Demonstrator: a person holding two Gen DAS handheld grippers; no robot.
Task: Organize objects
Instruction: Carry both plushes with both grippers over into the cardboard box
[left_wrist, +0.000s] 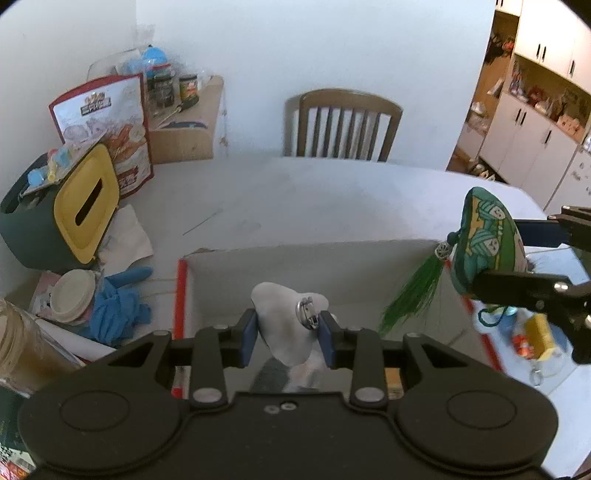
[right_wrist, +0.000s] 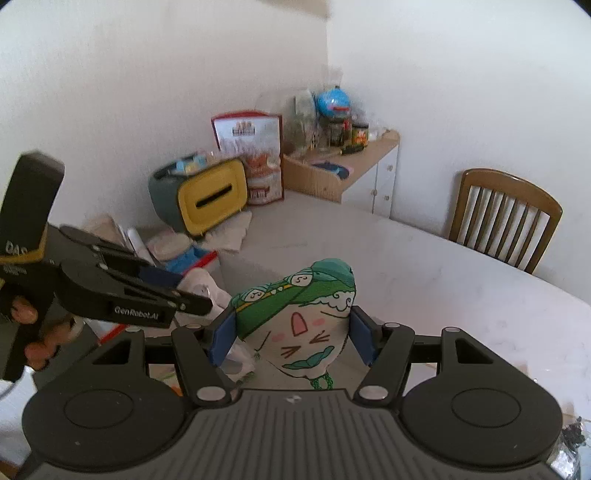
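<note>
I hold a white pin-back badge (left_wrist: 286, 325) in left tool (left_wrist: 287, 338), tasselled sachet (right_wrist: 301, 321) in right tool (right_wrist: 293, 338); tassel (left_wrist: 413, 295) may snag box wall (left_wrist: 314, 258).

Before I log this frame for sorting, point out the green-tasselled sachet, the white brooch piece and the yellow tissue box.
green-tasselled sachet (right_wrist: 306, 325): right wrist view, on its cartoon face.
white brooch piece (left_wrist: 280, 321): left wrist view, on its white back.
yellow tissue box (left_wrist: 86, 205): left wrist view, on its yellow lid.
</note>
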